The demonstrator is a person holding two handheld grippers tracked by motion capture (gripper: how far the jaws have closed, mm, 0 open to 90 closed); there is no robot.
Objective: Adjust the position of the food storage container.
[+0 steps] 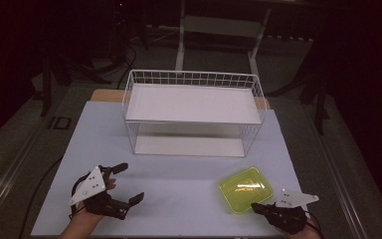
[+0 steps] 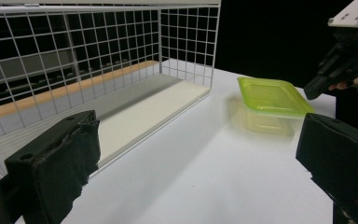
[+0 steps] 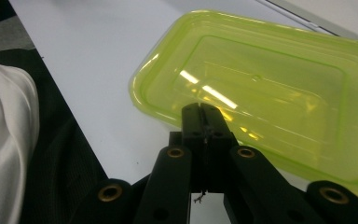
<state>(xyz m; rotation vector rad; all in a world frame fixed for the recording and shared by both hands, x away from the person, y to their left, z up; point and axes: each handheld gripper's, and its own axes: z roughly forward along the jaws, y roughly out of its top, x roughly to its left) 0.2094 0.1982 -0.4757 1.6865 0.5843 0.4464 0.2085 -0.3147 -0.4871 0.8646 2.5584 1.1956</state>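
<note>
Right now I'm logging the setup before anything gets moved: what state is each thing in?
Left gripper: open, jaws wide apart, holding nothing.
Right gripper: shut, jaws pressed together at the container's near rim; whether they pinch it, I cannot tell.
Green container: upright on the table, lidless, empty.
Wire basket: upright, open side toward the person, both shelves bare.

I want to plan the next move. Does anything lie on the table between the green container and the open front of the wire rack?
Nothing visible does. Bare table lies between the container and the rack. The left tongs hang off to the side, jaws wide apart.
</note>
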